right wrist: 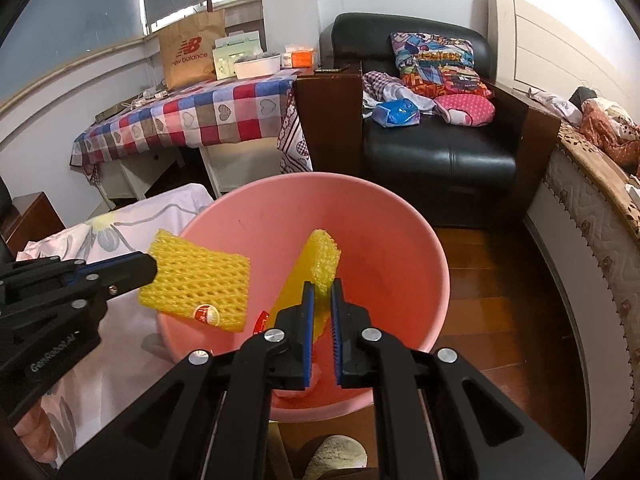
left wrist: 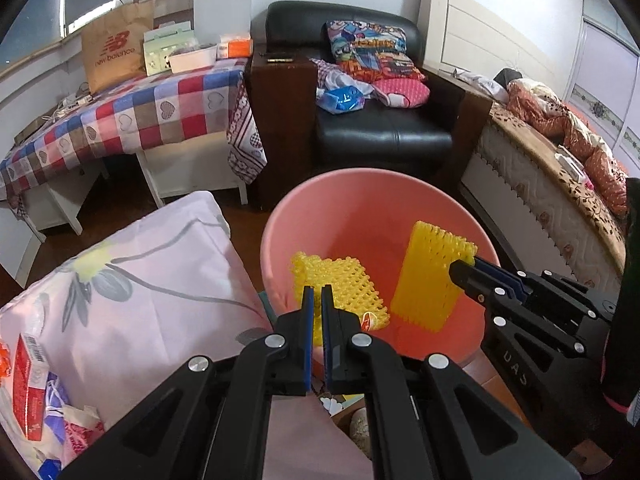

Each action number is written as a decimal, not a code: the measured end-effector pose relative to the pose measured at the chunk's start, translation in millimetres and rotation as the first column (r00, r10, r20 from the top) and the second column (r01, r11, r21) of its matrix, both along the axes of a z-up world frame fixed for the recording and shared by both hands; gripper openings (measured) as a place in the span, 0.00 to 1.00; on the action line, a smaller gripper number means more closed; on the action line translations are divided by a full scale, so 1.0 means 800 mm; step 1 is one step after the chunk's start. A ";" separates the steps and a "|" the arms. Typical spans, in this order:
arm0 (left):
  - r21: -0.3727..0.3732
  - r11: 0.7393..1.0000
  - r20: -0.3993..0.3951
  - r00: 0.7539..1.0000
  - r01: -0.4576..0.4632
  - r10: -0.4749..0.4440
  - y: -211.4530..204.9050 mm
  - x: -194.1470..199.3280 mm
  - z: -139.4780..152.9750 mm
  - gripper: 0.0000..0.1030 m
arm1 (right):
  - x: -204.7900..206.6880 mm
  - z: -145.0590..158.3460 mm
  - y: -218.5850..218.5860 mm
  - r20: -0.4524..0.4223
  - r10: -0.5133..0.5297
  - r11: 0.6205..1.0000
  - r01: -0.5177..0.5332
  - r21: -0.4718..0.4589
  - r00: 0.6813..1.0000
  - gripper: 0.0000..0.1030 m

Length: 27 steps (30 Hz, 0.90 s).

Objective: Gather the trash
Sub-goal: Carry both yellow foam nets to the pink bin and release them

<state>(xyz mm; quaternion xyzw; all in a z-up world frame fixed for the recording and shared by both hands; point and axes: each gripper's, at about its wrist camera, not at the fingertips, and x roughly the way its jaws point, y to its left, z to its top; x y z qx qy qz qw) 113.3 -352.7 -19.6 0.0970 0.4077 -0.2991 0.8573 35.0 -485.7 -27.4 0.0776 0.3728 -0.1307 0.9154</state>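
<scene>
On the left, the left claw point(left wrist: 317, 300) is clamped on a yellow foam net point(right wrist: 196, 280), its blue pads pinching one short end. Seen from the right wrist, this net sticks out sideways from the claw toward the pink bin point(right wrist: 404, 216), its long axis roughly level. Its far end reaches over the bin's near-left rim while the held end hangs outside it, above the floral cloth point(right wrist: 116, 224). A small red-and-white sticker shows on its lower edge. So only part of this piece sits over the opening; I judge that the left claw needs to carry it further toward the middle of the bin before letting go, or the net could tip over the rim onto the cloth.

In the middle, the pink bin stands on the wooden floor, mouth open and facing up, with both nets above it. I cannot tell whether anything else lies at its bottom.

On the right, the right claw point(right wrist: 321, 296) is clamped on a second yellow foam net point(right wrist: 322, 258), gripping its lower part. This one stands nearly on end, its long axis running up and away from the pads, tilted slightly, and it hangs well inside the rim over the bin's interior. Of the two, the right claw looks better placed: its net lies straight above the opening, so a release there should drop it in, as far as I can judge.
</scene>
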 end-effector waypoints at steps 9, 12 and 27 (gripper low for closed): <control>-0.020 1.000 -0.016 1.000 0.003 -0.003 -0.014 0.003 0.000 0.05 | 0.000 -0.002 -0.008 -0.026 -0.015 1.000 0.016 0.015 1.000 0.10; -0.026 1.000 -0.013 1.000 -0.001 0.001 -0.013 0.001 0.003 0.15 | -0.003 0.000 -0.012 -0.020 -0.026 0.999 0.026 0.022 0.999 0.28; -0.106 0.994 0.023 0.999 -0.020 0.023 0.016 -0.012 0.040 0.31 | -0.021 0.031 -0.006 0.030 -0.036 0.999 0.035 0.011 0.999 0.38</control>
